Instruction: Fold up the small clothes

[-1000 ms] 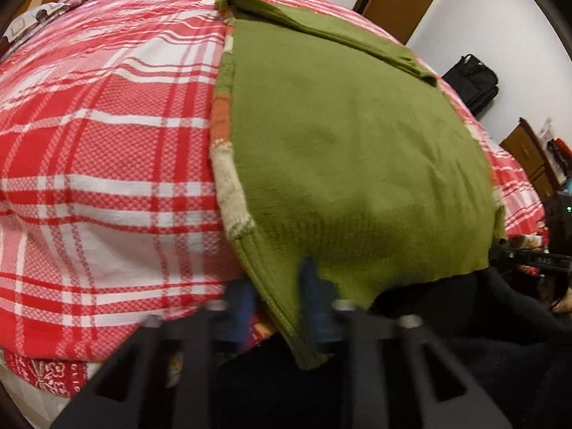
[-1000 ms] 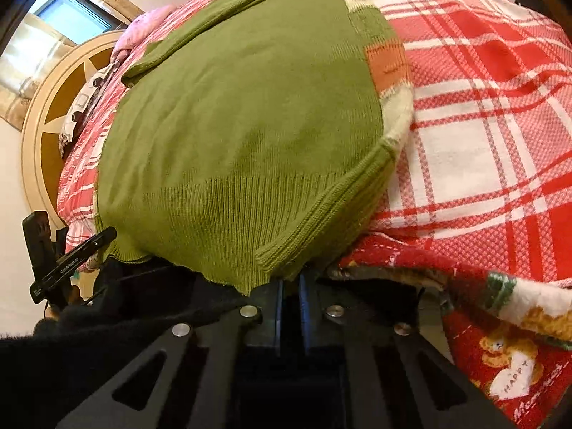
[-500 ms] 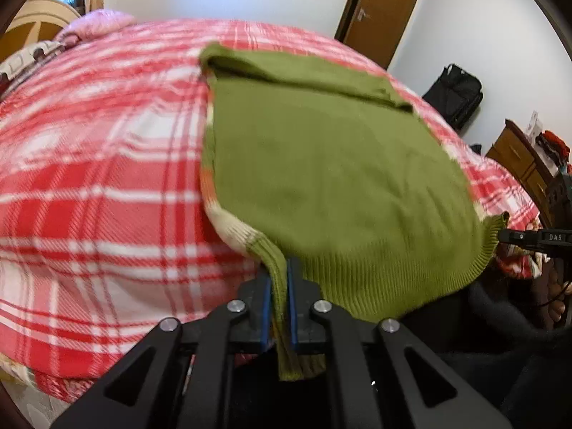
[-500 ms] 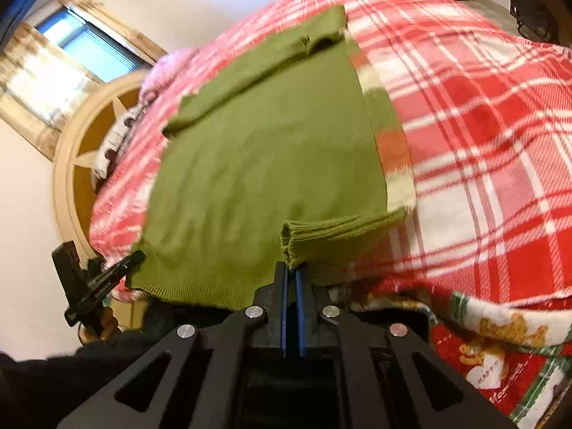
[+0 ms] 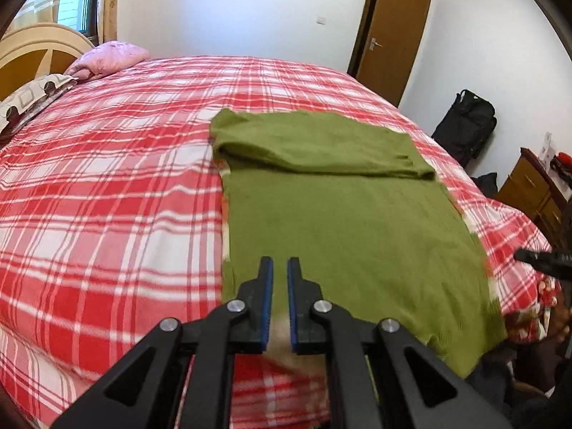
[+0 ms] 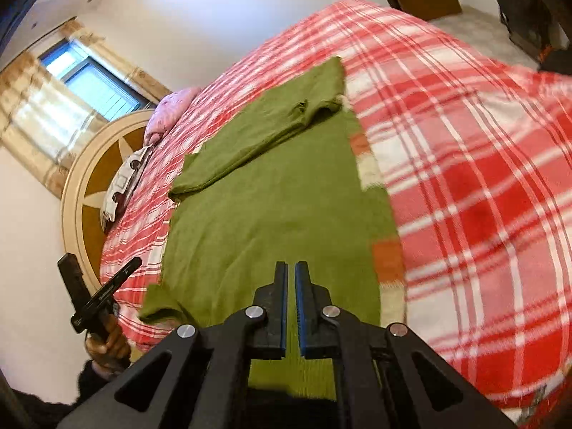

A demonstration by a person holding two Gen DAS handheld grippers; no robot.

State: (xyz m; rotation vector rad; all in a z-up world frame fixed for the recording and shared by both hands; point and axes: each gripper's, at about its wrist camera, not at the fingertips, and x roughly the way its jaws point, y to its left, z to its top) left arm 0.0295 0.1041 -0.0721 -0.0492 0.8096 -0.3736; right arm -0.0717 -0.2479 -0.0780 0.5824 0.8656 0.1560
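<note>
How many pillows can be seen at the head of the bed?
2. A pink pillow lies at the bed's far corner beside the round headboard; a white patterned pillow lies nearer along the same edge. More may be hidden beyond the frame.

Open plaid bedspread (image 5: 107, 186) left of and beyond the green sweater (image 5: 343, 221); pink pillow (image 5: 111, 59) far beyond, at the headboard.

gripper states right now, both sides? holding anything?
Left gripper: shut on the green sweater, at its near hem corner.
Right gripper: shut on the sweater's other near hem corner.
</note>
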